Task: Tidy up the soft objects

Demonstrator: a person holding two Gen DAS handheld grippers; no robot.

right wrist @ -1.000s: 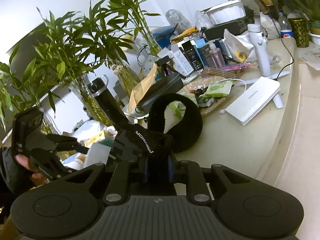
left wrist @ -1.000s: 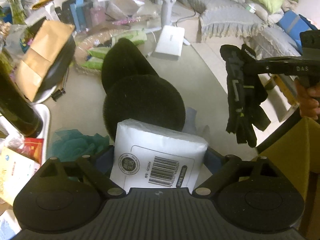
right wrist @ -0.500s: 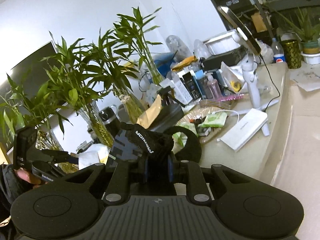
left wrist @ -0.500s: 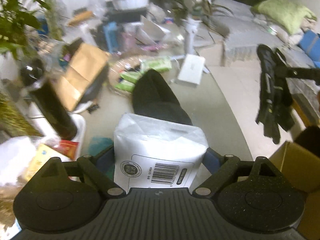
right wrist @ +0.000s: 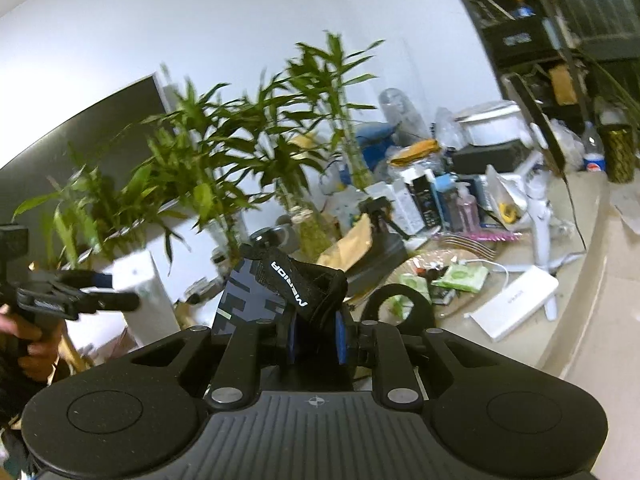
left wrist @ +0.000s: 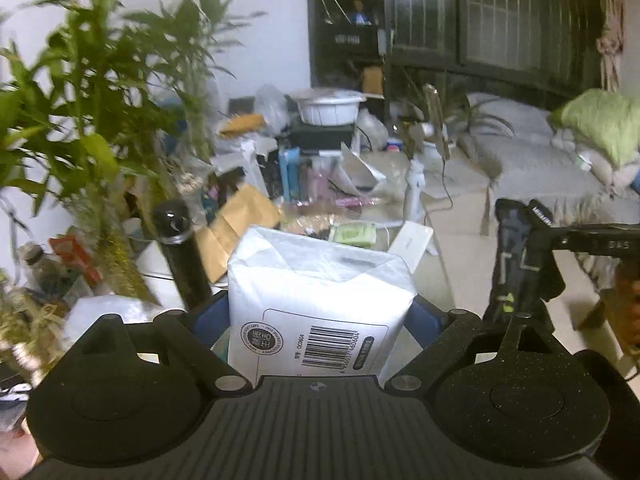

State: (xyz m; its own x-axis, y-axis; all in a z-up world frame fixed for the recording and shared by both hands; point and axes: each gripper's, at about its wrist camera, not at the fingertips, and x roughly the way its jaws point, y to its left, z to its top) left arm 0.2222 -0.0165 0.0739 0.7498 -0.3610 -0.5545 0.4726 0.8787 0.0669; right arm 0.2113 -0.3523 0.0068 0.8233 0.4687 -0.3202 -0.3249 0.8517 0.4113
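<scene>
My left gripper (left wrist: 318,312) is shut on a white soft pack with a barcode label (left wrist: 316,300) and holds it high above the table; the pack also shows in the right wrist view (right wrist: 138,300). My right gripper (right wrist: 316,332) is shut on a black glove with white lettering (right wrist: 288,284), which hangs from the gripper in the left wrist view (left wrist: 516,264). Black earmuffs (right wrist: 400,304) lie on the table past the right gripper.
The cluttered table (right wrist: 560,336) holds bamboo plants in vases (right wrist: 224,184), a black bottle (left wrist: 180,252), a brown paper bag (left wrist: 236,224), green packets (right wrist: 460,276), a white power bank (right wrist: 516,308) and boxes. A sofa with a green cushion (left wrist: 600,124) stands at right.
Both grippers have risen and tilted up with their loads. The table and earmuffs have dropped lower in both views; the wall and plants fill more of them.
</scene>
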